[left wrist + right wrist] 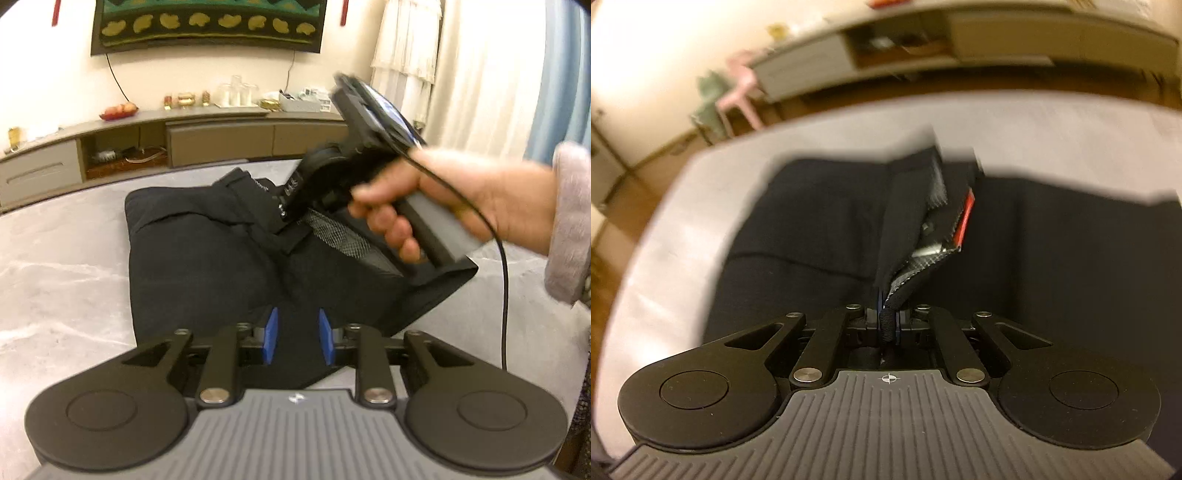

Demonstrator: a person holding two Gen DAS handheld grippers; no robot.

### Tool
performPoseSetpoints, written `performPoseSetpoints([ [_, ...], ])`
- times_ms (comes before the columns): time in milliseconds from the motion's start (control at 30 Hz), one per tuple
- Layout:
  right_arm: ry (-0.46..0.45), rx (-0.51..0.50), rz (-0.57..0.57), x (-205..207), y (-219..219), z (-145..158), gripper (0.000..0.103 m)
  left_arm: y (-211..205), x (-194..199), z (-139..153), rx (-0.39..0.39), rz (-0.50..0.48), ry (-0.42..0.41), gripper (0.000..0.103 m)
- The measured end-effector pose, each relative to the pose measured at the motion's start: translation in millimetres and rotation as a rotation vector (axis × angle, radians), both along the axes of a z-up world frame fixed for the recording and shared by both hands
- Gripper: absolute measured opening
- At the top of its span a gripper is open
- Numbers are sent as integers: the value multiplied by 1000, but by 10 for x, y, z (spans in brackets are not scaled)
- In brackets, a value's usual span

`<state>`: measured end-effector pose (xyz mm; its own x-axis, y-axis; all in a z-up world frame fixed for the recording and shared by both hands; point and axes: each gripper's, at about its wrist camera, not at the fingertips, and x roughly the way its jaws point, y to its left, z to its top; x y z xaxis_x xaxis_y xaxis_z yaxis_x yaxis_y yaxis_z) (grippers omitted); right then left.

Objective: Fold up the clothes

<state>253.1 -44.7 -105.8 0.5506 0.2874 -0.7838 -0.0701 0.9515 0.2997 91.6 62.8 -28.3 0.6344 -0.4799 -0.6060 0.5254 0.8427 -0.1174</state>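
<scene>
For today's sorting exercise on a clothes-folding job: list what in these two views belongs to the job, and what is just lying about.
Belongs to the job:
- dark garment on the grey table
- right gripper, shut on the garment's edge
- left gripper, open over the garment

Just lying about:
- red fruit dish on the sideboard
- clear jars
- wall hanging
- pink stool

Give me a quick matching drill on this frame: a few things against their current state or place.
Things:
1. left hand-held gripper
2. right hand-held gripper
3. dark garment
4. red bowl

States or places:
A. on the sideboard by the wall
B. shut on a fabric edge
C. open, nothing between the pads
D. lying on the grey table

Pairs: 1-C, 2-B, 3-D, 4-A
</scene>
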Motion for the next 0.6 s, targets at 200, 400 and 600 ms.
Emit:
performPoseSetpoints([
  [200, -30, 59, -7, -57, -133, -34, 7, 626, 586, 0, -88, 178, 80, 27],
  [400, -30, 133, 28, -280, -186, 94, 48, 883, 937, -53, -115, 304, 162, 31],
  [600, -76, 179, -7, -815, -306, 86, 40, 662, 916, -99, -60, 233, 164, 47],
])
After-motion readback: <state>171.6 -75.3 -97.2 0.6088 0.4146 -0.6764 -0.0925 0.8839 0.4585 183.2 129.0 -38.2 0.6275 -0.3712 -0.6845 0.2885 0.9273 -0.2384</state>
